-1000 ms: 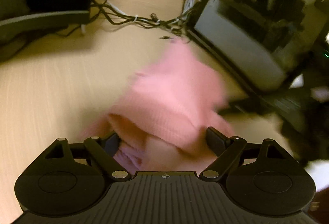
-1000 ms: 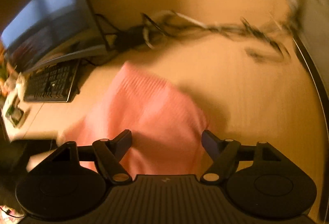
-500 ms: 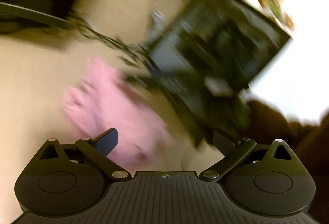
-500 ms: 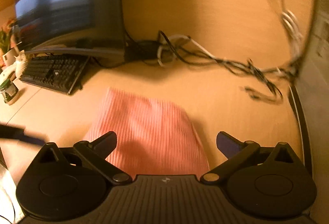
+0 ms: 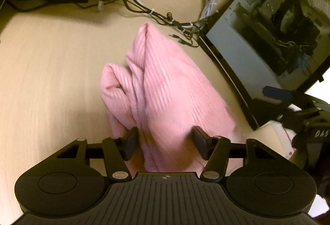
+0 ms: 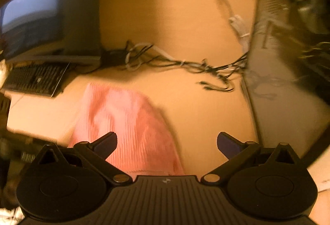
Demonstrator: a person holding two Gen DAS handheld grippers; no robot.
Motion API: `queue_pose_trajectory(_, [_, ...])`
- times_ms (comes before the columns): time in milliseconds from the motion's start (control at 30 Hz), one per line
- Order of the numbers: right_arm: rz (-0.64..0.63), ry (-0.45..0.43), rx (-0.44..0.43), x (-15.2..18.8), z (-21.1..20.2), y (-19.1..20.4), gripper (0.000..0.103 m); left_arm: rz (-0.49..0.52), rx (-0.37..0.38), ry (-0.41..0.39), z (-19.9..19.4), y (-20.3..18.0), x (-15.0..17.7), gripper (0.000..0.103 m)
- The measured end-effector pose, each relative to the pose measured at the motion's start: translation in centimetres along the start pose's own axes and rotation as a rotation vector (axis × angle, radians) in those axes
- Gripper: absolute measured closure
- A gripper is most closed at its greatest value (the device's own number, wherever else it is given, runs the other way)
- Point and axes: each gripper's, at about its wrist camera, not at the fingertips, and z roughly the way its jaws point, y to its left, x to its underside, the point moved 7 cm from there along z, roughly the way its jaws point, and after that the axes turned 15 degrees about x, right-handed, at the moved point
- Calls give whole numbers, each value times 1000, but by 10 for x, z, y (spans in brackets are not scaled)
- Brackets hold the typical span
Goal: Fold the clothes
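We see a pink ribbed garment (image 5: 165,88) bunched on the wooden bench (image 5: 51,64), lying just in front of the tangle of cables (image 5: 156,14) and to the left of the open computer case (image 5: 274,25). One end of the garment points toward the cables; its near end runs in between the fingers of the left claw (image 5: 165,140). That claw's jaws are closing with the cloth between them; the left finger (image 5: 130,140) sits against a fold, but we cannot tell whether the pads press on the fabric yet.

From the right wrist, the same garment (image 6: 123,119) lies in front of the cables (image 6: 185,66), with a keyboard (image 6: 35,78) and a monitor (image 6: 31,16) off to its left. The right claw (image 6: 167,142) stands fully spread, gripping nothing. Its left finger (image 6: 105,142) hangs over the cloth, while the right finger (image 6: 229,142) is over bare bench (image 6: 206,113). This view is blurred.
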Motion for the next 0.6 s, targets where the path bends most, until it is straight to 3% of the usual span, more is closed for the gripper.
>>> queue_pose_trajectory(67, [13, -12, 32, -4, -1, -7, 0, -2, 49, 16, 5, -18, 6, 48])
queue_pose_trajectory(133, [-2, -27, 46, -6, -3, -7, 0, 61, 160, 78, 10, -46, 20, 45])
queue_pose_trajectory(200, [-33, -48, 47, -6, -7, -2, 0, 142, 261, 135, 9, -73, 34, 35])
queue_pose_trajectory(233, [-54, -56, 42, -4, -9, 2, 0, 167, 271, 138, 4, -75, 37, 21])
queue_pose_trajectory(267, [-78, -64, 34, -1, -12, 8, 0, 177, 262, 130, -4, -72, 37, 13])
queue_pose_trajectory(367, [-192, -88, -15, 15, -20, 37, 5, 190, 222, 97, -28, -58, 34, 13])
queue_pose_trajectory(433, [-296, -107, -47, 28, -25, 60, 6, 134, 130, 46, -46, -29, 23, 14])
queue_pose_trajectory(533, [-463, -169, -11, 44, -20, 91, 7, 20, -17, -37, -71, 17, 8, 20])
queue_pose_trajectory(600, [-516, -193, 43, 47, -4, 98, 7, -33, -69, -80, -80, 34, 1, 25])
